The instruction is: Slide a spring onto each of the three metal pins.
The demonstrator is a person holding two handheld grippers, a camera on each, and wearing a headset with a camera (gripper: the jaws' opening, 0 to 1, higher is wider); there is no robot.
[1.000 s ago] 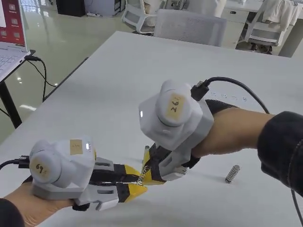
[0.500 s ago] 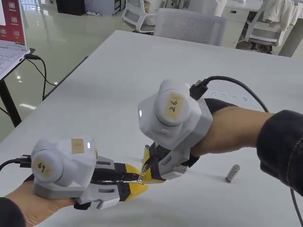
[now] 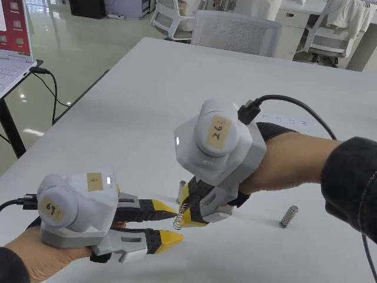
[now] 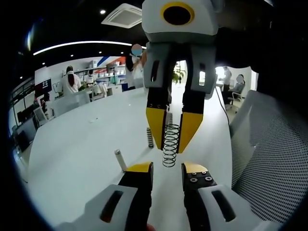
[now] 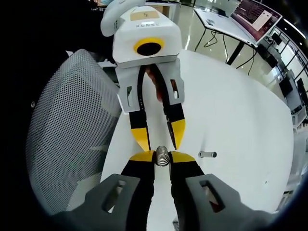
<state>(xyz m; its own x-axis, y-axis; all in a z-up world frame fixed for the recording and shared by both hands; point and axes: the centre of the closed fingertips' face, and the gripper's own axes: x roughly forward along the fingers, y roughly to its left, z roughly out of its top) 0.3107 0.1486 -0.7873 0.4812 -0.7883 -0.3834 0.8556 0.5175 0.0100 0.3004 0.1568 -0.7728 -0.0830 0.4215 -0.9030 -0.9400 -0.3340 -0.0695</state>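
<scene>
The right gripper (image 3: 186,213), a white housing with black fingers ending in yellow tips, is pointing down toward the white table (image 3: 147,106) and pinching a small silver coil spring (image 3: 179,217) between its fingers. The spring is hanging at a slant from those tips, just above the table surface. In the right gripper view the coil is sitting squarely between the two yellow tips, which are pressing on it from both sides.

The left gripper (image 3: 175,224), of the same white, black and yellow build, is lying low over the table at the near left, and a bare hand (image 3: 35,259) is holding it. It is aiming at the right gripper, and its fingers are standing spread, with one yellow tip above the other in the head view. The lower end of the spring is reaching into the gap between them; whether it is touching either tip is not clear. In the left gripper view the spring is hanging just above the two open tips.

A short grey metal pin (image 3: 181,190) is standing upright on the table just beyond the right gripper's fingers, bare of any spring. A second silver coil spring (image 3: 288,216) is resting on the table to the right, well apart from both grippers. A black cable (image 3: 294,109) is running from the right gripper across the sleeve of the person's arm
</scene>
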